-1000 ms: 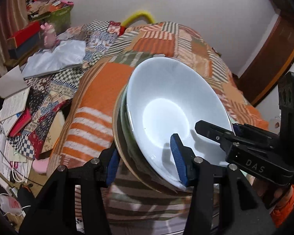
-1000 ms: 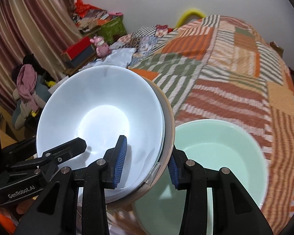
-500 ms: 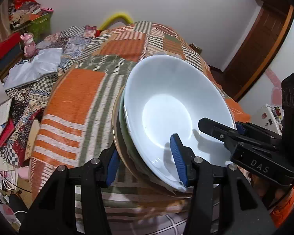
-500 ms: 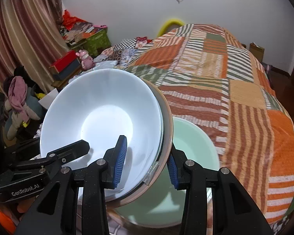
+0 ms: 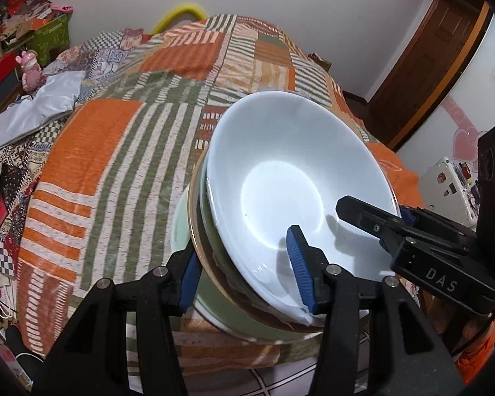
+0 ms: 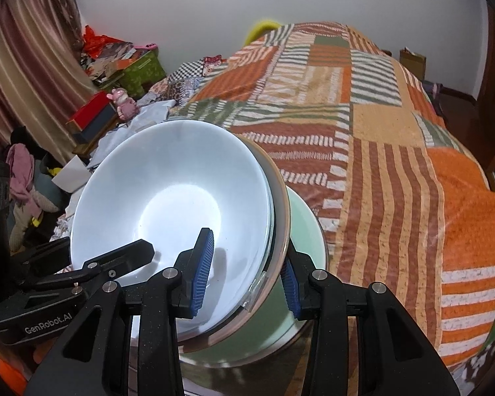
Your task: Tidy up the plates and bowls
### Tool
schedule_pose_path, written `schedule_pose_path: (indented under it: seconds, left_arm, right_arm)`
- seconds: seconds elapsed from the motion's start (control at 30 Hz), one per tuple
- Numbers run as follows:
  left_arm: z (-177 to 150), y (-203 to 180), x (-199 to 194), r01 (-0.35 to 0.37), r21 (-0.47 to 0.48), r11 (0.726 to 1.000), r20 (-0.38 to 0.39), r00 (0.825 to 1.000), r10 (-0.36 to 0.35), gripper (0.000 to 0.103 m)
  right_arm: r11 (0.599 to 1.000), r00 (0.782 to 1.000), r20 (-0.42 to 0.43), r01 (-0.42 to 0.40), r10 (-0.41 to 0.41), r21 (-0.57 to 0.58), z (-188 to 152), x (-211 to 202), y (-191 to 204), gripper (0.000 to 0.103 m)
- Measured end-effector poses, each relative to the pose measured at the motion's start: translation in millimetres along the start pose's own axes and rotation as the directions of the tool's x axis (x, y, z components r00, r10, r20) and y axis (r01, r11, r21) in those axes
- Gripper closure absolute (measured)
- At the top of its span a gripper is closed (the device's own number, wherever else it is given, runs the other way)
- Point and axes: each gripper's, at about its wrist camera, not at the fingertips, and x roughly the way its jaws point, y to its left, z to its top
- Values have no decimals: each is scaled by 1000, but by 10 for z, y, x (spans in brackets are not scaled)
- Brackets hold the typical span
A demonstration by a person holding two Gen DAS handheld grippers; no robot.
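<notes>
Now both tools clamp rim of bowl stack [image 5: 300, 171]: left tool [image 5: 247, 274], right tool [image 6: 247, 277], above green bowl [image 6: 305, 231].

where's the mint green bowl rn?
The mint green bowl sits on the patchwork bedspread near its front edge, directly under the stack of dishes both grippers hold; only its rim shows beside the stack.

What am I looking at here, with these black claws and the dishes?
A person carries a two-finger claw in each hand; each picture comes from a camera on one claw, looking along its fingers. Both claws grip the same stack of dishes by its rim, white bowl on top: the left claw in one picture, the right claw in the other, each also seeing its partner. The stack hangs over a green bowl on the quilt of a bed.
</notes>
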Motion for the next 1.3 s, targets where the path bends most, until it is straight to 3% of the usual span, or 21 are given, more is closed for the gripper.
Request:
schedule_pose_path:
  seconds: [0.6,0.73,0.87,1.1,1.3]
  left_arm:
    - [81,126,215,25,-15,1000,-15,1000,-26,56]
    - [102,85,42,-42,29,999,55,998,40,57]
    - [131,31,-233,-71,52,996,129,990,64,57]
    - [149,-147,-881,-81,81,993,288,956,55,55]
    - [51,-379,-1479,-104,121,987,441,897,40,42]
  right_arm:
    - [999,1000,-3,-28,28,39,-84,71,-131,68]
    - [1000,999,35,23,-23,-2,-75,-88,-68,68]
    - [1000,995,96,16,-16,1,-46,-343,-57,68]
    - [999,967,254,-12,23,-45,-15,-968,154,67]
    - [994,914,404,1,42,-106,-21,-1512,346,65]
